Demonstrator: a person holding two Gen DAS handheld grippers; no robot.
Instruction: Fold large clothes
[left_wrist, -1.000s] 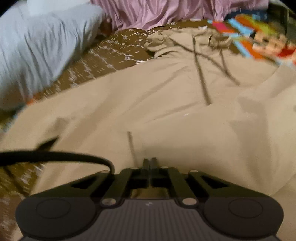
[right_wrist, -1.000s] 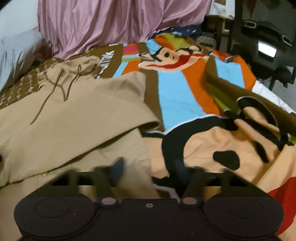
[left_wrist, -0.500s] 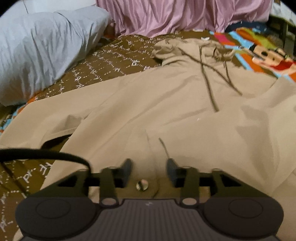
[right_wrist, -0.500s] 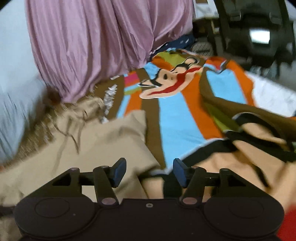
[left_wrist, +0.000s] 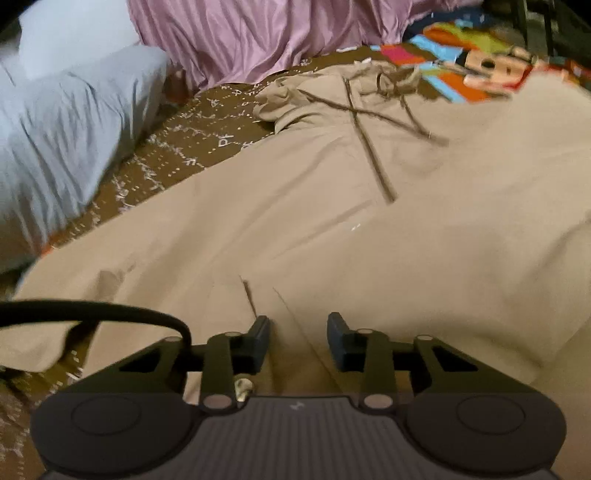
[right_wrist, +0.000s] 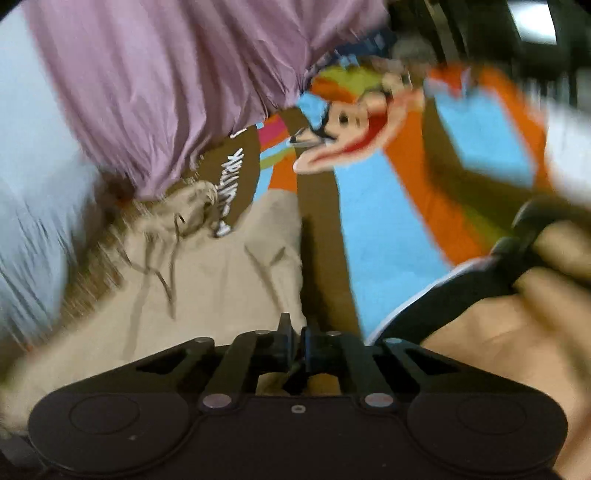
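A large tan hoodie (left_wrist: 332, 229) lies spread on the bed, hood and dark drawstrings (left_wrist: 369, 147) at the far end. My left gripper (left_wrist: 297, 332) is open and hovers just over the hoodie's near part, with nothing between the fingers. In the blurred right wrist view the hoodie (right_wrist: 221, 288) lies to the left. My right gripper (right_wrist: 295, 339) has its jaws together at the hoodie's right edge; I cannot tell whether cloth is pinched.
A colourful cartoon bedspread (right_wrist: 388, 206) covers the bed to the right. A grey pillow (left_wrist: 66, 147) lies at the left. A pink curtain (left_wrist: 277, 37) hangs behind. Dark furniture (right_wrist: 498, 29) stands at the far right.
My left gripper opened and let go of the hoodie. My right gripper went from open to shut, swinging left toward the hoodie's right edge.
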